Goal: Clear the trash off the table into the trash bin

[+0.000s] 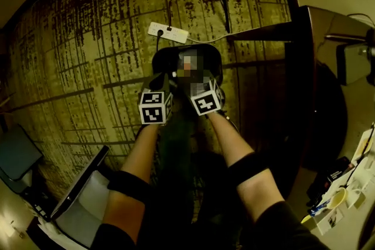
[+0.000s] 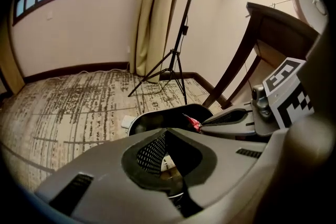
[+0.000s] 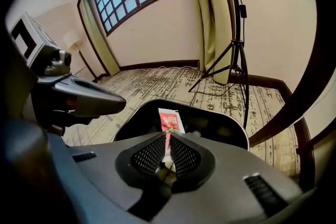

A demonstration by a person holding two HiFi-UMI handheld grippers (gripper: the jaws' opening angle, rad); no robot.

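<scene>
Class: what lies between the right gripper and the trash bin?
A red packet, pinched by the right gripper over the trash bin; right gripper view shows it.

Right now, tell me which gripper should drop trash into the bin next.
Right. The right gripper is shut on a red packet held over the open black trash bin. The left gripper is beside it, jaws shut, holding nothing I can make out.

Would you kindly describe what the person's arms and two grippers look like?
The left gripper and right gripper are grey moulded shells with black mesh-padded tongs; each carries a white cube with black square markers. Dark bands wrap both forearms.
</scene>
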